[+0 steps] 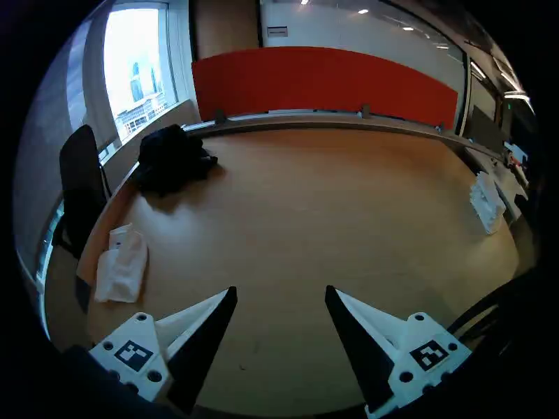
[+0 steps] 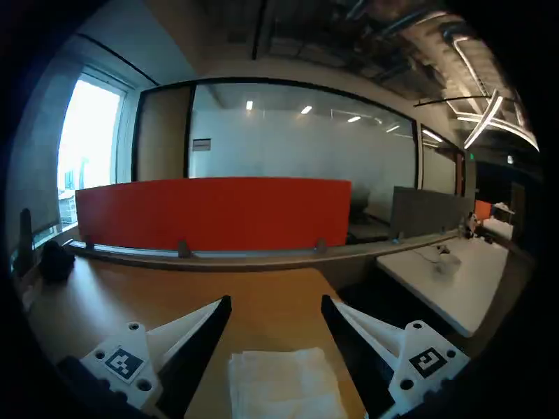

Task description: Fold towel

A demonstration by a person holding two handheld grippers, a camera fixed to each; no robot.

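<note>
Hovering over a wide wooden desk, the left gripper has its two white-and-black fingers spread apart, with bare wood between them. In the left gripper view, a white towel lies in a long, loose bundle at the desk's left edge, towards the near corner. A second towel, also white and more neatly stacked, lies at the right edge, well apart from the first. A black bag sits slumped at the far left corner. A red divider stands along the whole far edge. A dark chair stands just off the left edge, below a bright window.

In the right gripper view, the right gripper has its fingers spread as well, gripping nothing. A folded towel, white and squared, lies flat on the desk by its right edge, low between the two fingers. Whether the fingers touch it cannot be told, nor whether it is the second towel. Beyond it the wood runs to the red divider at the far edge. A white desk stands to the right across a dark gap. Frosted glass walls rise behind the divider.
</note>
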